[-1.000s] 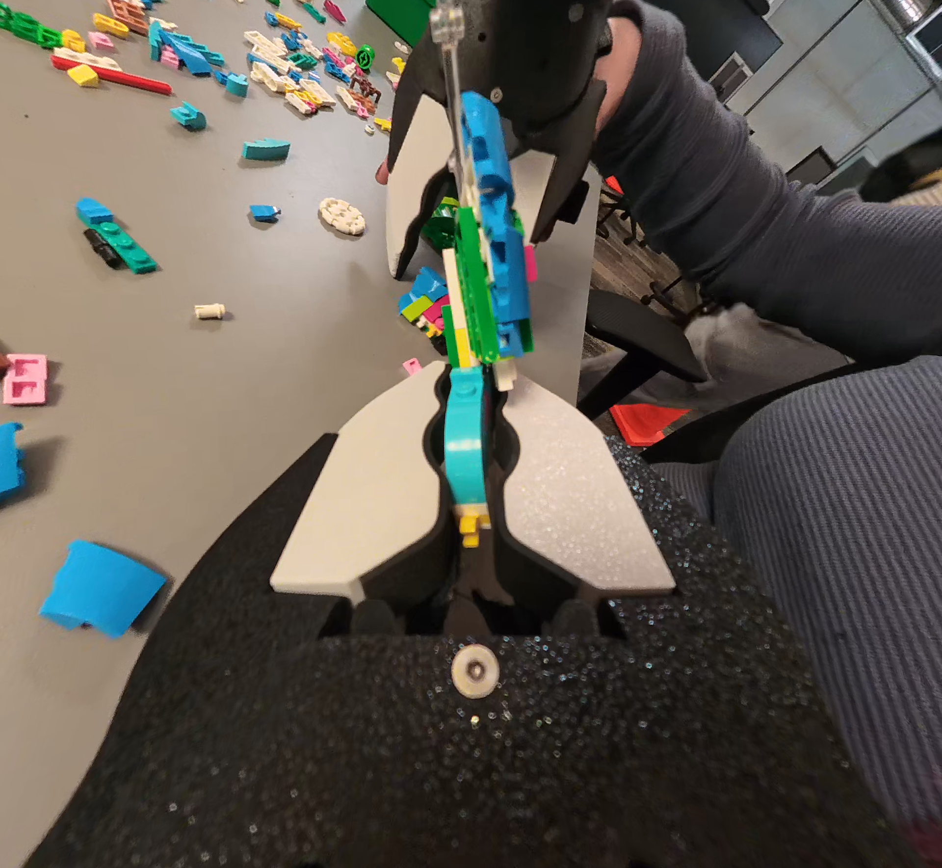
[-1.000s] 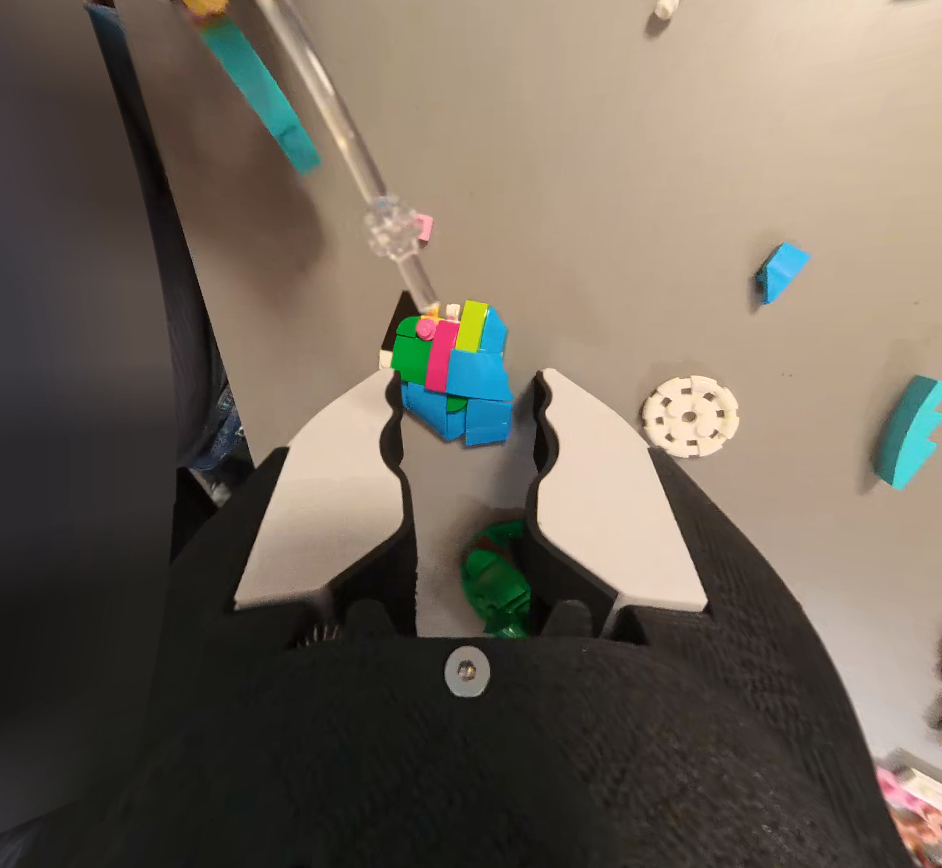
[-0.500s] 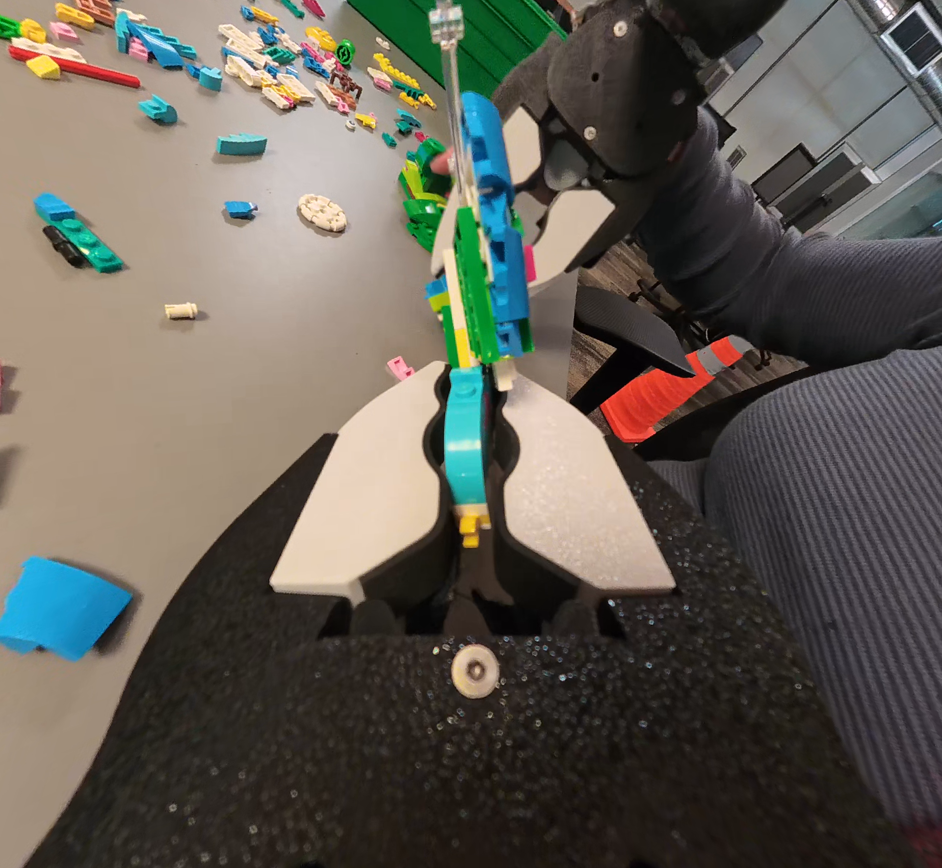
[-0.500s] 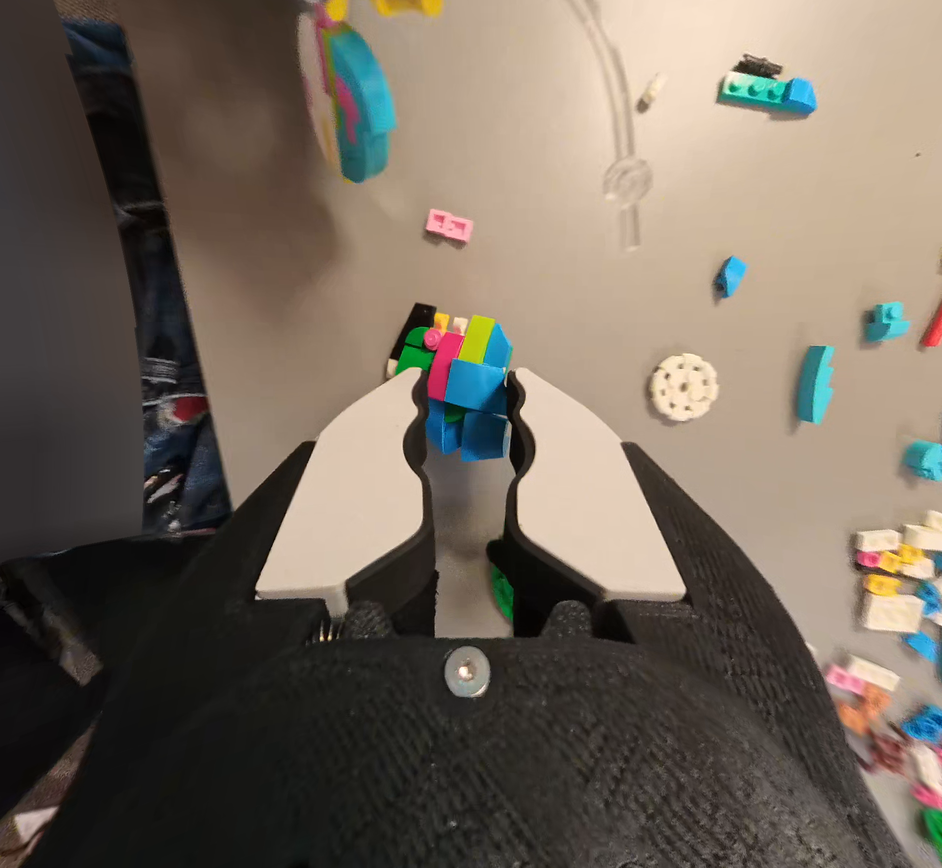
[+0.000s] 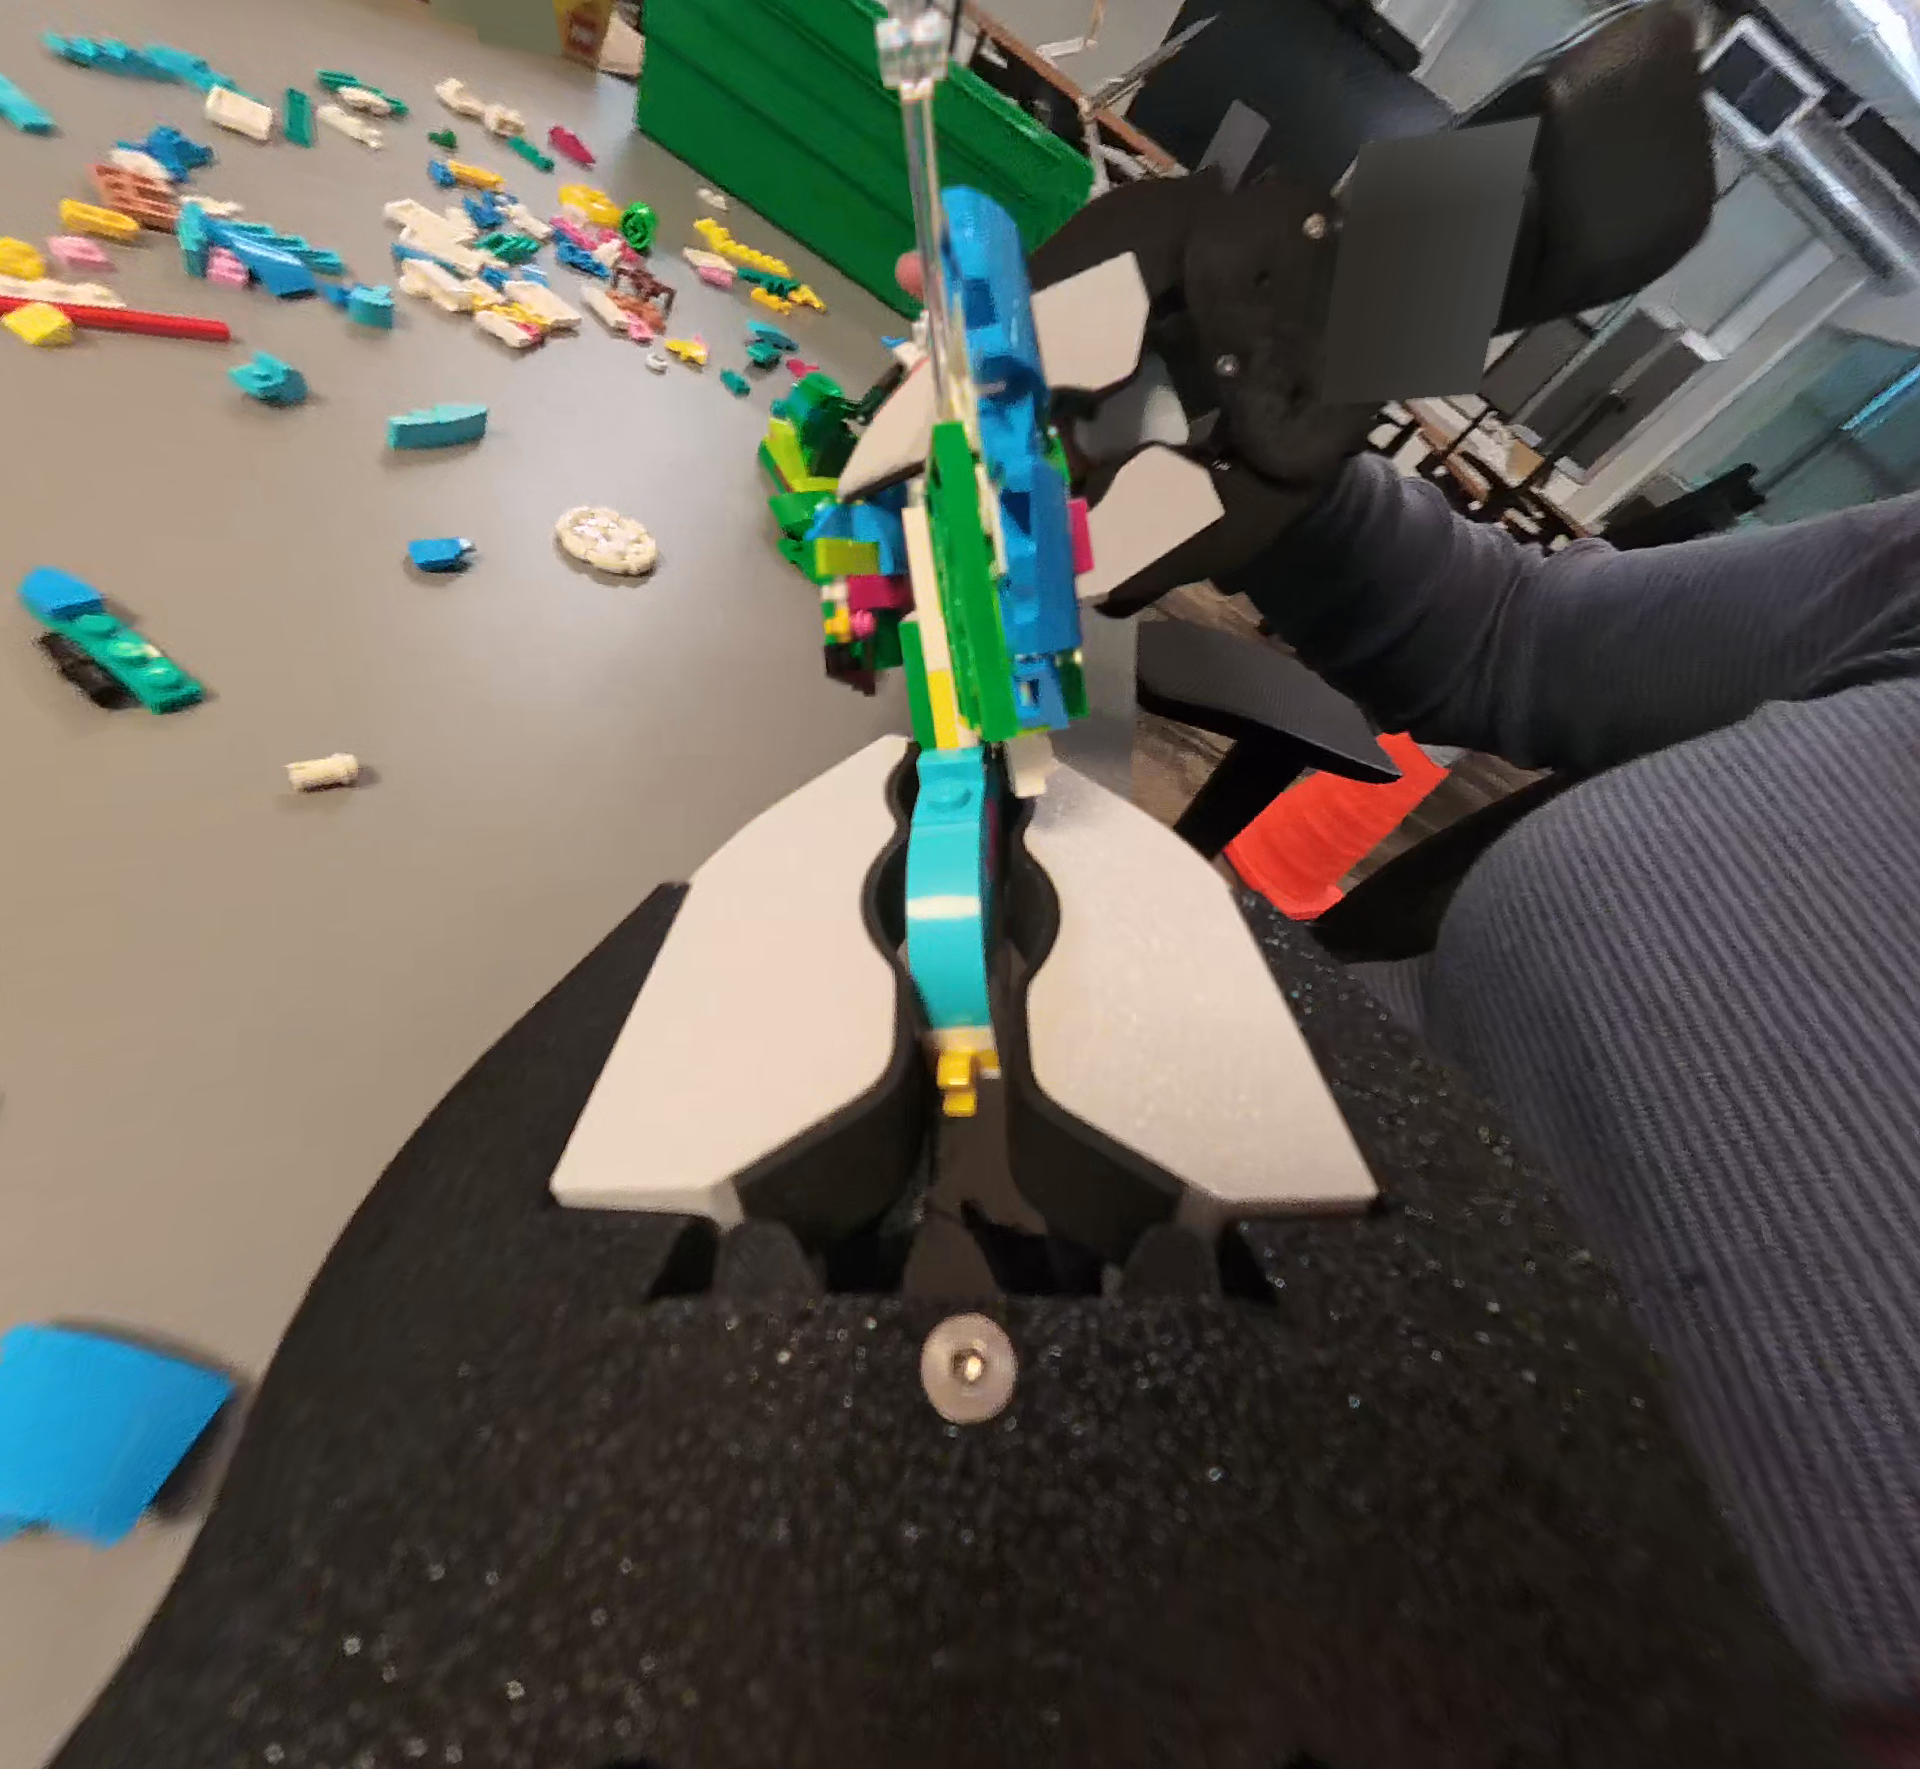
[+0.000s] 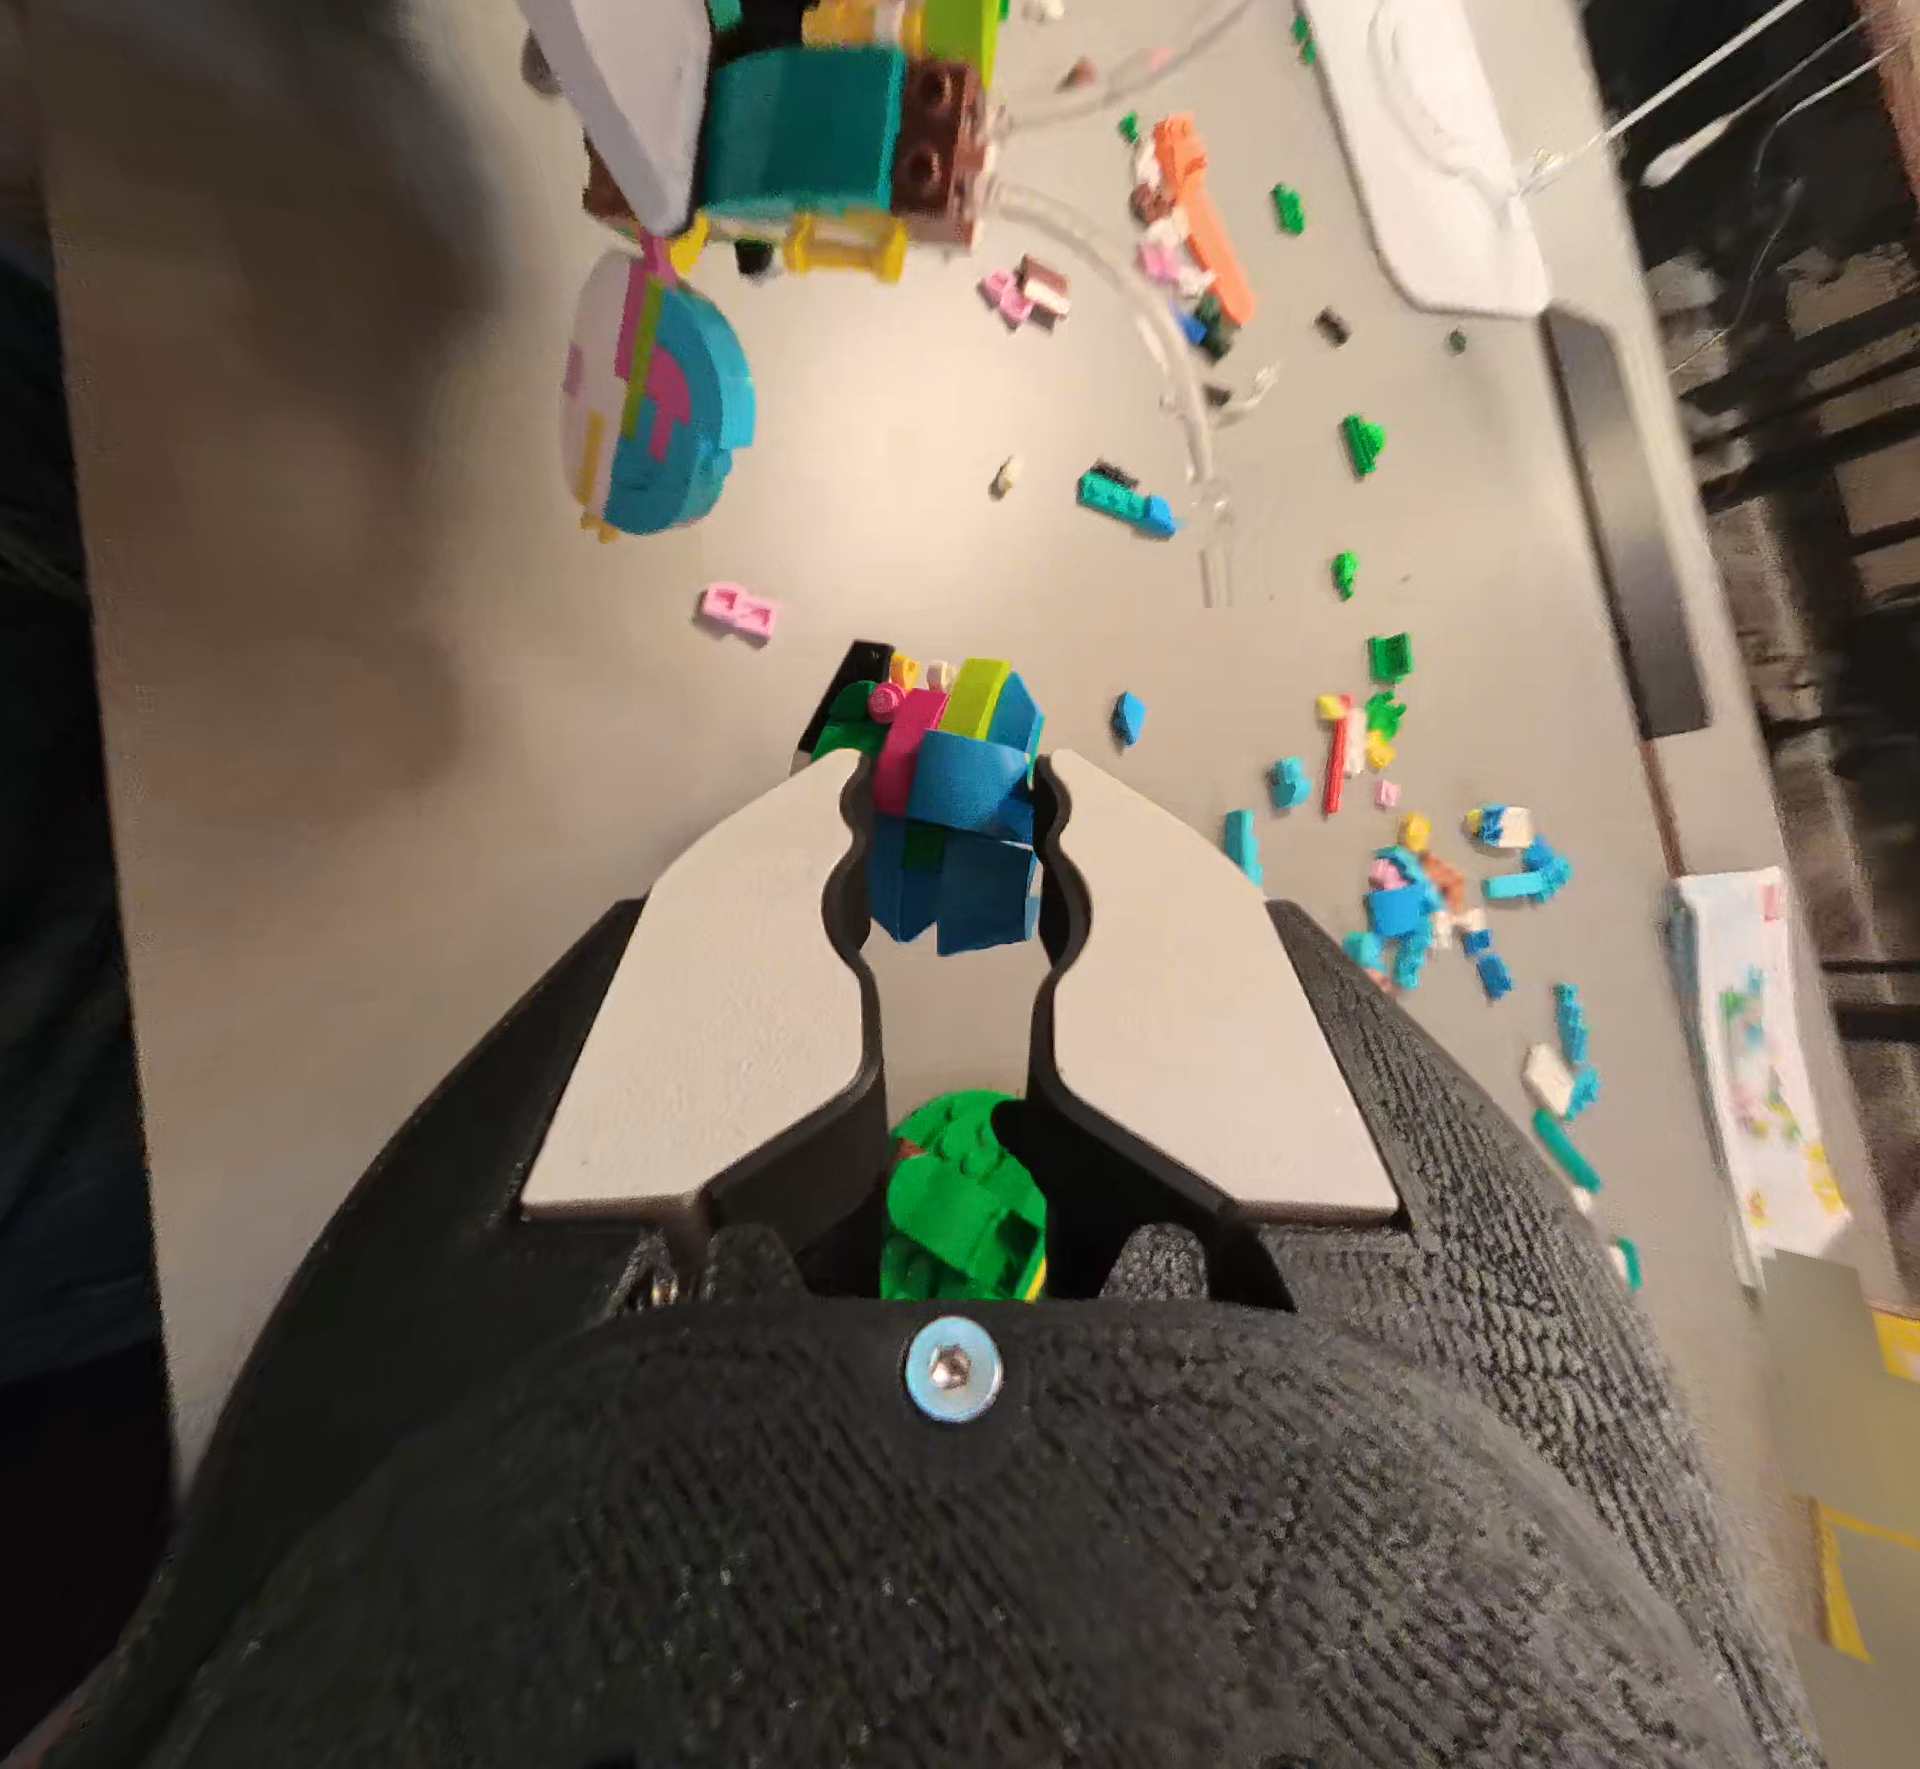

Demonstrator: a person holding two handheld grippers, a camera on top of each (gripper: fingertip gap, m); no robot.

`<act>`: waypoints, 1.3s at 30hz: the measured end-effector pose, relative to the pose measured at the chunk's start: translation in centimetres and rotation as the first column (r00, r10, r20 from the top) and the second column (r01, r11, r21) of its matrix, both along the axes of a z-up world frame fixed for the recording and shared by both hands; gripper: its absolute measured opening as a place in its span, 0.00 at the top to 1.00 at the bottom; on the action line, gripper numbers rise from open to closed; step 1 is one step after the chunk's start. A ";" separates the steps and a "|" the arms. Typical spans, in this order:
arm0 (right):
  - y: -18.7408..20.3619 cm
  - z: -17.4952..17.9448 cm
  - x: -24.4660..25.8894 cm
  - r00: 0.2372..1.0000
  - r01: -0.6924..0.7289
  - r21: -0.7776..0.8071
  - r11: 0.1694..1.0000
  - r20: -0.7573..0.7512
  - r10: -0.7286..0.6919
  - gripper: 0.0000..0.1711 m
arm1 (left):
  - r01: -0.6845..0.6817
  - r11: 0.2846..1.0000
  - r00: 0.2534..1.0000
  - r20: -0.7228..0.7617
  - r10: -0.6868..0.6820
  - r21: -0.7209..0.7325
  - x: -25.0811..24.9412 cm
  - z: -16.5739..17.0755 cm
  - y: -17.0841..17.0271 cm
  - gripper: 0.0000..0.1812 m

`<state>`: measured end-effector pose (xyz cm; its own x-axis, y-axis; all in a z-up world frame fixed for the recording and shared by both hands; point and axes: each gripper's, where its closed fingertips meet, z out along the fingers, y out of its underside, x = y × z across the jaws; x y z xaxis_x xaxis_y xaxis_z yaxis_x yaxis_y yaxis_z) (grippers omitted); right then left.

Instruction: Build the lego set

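Note:
My left gripper [image 5: 961,763] is shut on a tall lego build [image 5: 987,535]. The build has a teal curved piece between the jaws, green and blue plates above, and a clear rod [image 5: 920,109] on top. It also shows at the top of the right wrist view [image 6: 821,57]. My right gripper [image 6: 951,763] is shut on a small blue, pink and lime cluster [image 6: 961,815] near the table's edge. In the left wrist view that gripper [image 5: 1039,462] is just behind the tall build, and the cluster [image 5: 857,556] shows left of it.
Green leafy pieces [image 6: 961,1189] lie under my right gripper. A round blue, white and pink disc build [image 6: 655,410] and a pink plate [image 6: 740,613] lie ahead. Loose bricks [image 5: 468,265] are scattered across the grey table. A green crate [image 5: 810,119] stands at the back. A person's leg [image 5: 1662,1148] is at the right. The tips of one gripper are about 9 centimetres away from the tips of the other.
My right gripper was open around the small cluster and has closed on it. The left gripper has tilted back with its build, which stays gripped.

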<state>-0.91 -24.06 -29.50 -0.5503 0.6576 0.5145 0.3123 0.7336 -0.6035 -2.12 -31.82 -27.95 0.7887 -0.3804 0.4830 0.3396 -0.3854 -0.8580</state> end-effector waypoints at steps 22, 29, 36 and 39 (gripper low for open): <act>-3.5 2.3 -2.3 0.927 -0.240 0.277 0.931 -0.218 0.304 0.84 | -0.101 0.993 0.994 -0.021 0.103 0.055 -1.7 0.3 -1.7 0.93; -4.8 1.8 -1.3 0.831 -0.246 0.540 0.805 -0.311 0.462 0.84 | -0.177 0.984 0.984 -0.036 0.177 0.009 -2.9 -0.5 -2.8 0.93; -7.1 1.4 -1.8 0.890 -0.372 0.122 0.920 -0.234 0.391 0.84 | -0.265 0.956 0.963 -0.082 0.256 -0.130 -3.8 -2.5 -1.5 0.93; -7.9 0.2 -2.8 0.904 -0.372 0.060 0.926 -0.204 0.377 0.84 | -0.242 0.954 0.970 -0.077 0.232 -0.179 -3.7 -2.6 -1.2 0.93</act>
<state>-3.72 -31.91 -29.35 -0.6331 0.4127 0.6548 -0.1189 0.7841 -0.6092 -5.83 -33.02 -30.57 0.8722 -0.0874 0.4814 0.3953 -0.4536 -0.7987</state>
